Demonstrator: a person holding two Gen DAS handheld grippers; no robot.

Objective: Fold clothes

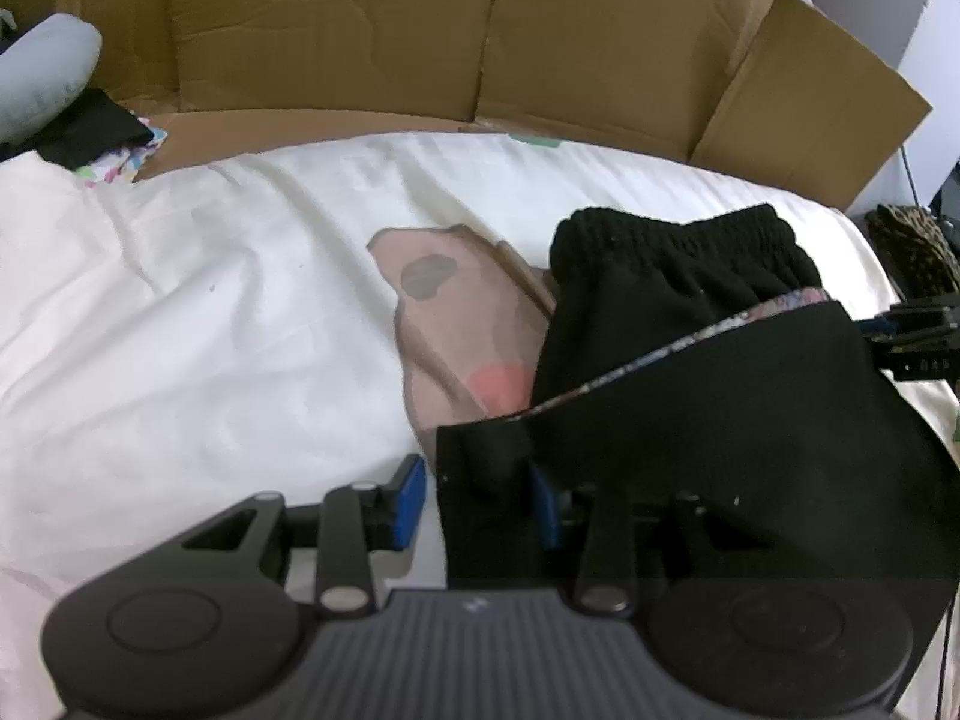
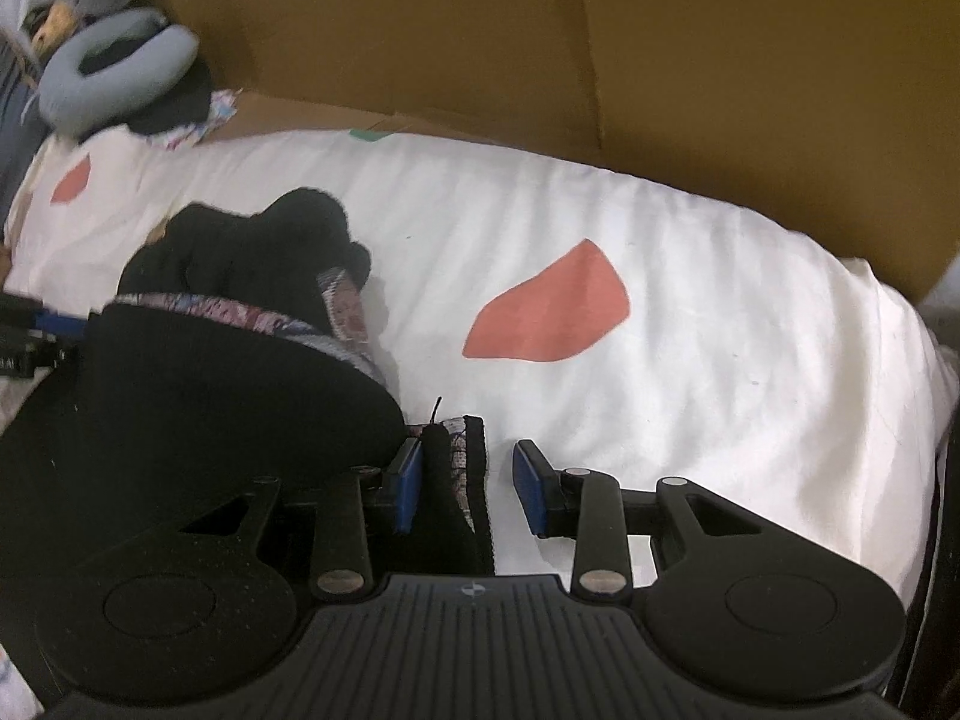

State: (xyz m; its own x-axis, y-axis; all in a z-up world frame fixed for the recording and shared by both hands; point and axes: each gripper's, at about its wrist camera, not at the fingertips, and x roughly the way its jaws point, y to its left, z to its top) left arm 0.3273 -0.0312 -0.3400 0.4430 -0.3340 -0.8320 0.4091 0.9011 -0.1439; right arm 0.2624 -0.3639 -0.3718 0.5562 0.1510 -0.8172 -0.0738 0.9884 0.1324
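A black garment with a ribbed elastic waistband and a patterned inner lining lies bunched on the white bed sheet. One folded black edge drapes over the right finger of my left gripper, which is open; a gap shows between the left blue pad and the cloth. In the right wrist view the same garment fills the left side. One of its corners sits between the fingers of my right gripper, beside the left pad and apart from the right one. That gripper is open too.
A cardboard wall stands along the far side of the bed. A grey neck pillow and dark clothes lie at the back left. Coral patches mark the sheet. A leopard-print item sits past the bed's right edge.
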